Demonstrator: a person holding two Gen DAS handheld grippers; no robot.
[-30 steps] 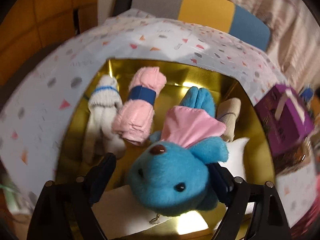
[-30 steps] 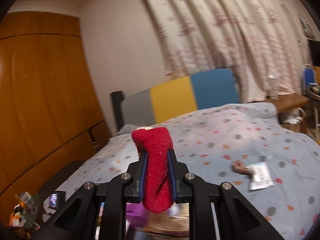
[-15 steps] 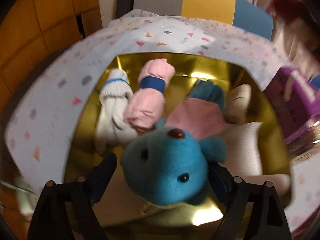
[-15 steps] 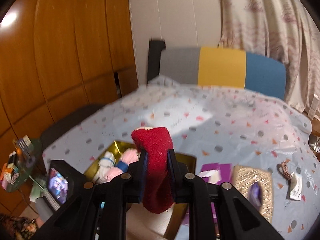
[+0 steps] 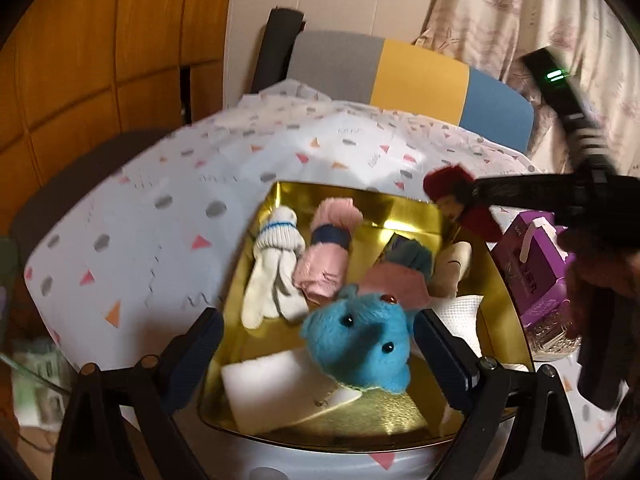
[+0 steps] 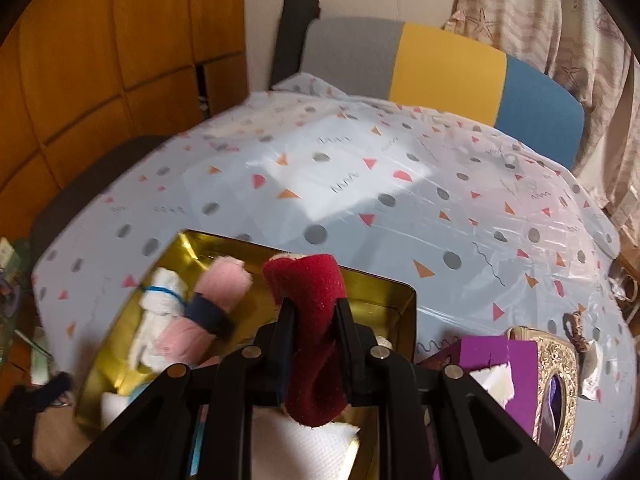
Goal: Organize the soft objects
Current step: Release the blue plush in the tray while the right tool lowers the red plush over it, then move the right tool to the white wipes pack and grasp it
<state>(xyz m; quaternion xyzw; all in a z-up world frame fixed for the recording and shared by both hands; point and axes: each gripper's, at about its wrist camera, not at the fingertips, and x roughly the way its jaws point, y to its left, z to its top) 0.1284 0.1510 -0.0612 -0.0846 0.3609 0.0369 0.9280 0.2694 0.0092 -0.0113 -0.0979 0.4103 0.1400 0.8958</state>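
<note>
Soft items in a gold tray (image 5: 506, 300) on a patterned cloth (image 6: 360, 184): from left, a white sock roll (image 5: 272, 268), a pink sock roll (image 5: 326, 252), a blue plush toy (image 5: 360, 344) and a beige roll (image 5: 452, 268). Left gripper (image 5: 316, 354): jaws just opened wide, the toy lying loose between them, touching neither pad. Right gripper (image 6: 312, 344): clamped on a red sock roll (image 6: 316, 320), above the tray's right side. Purple box (image 6: 500, 364) just right of the tray
</note>
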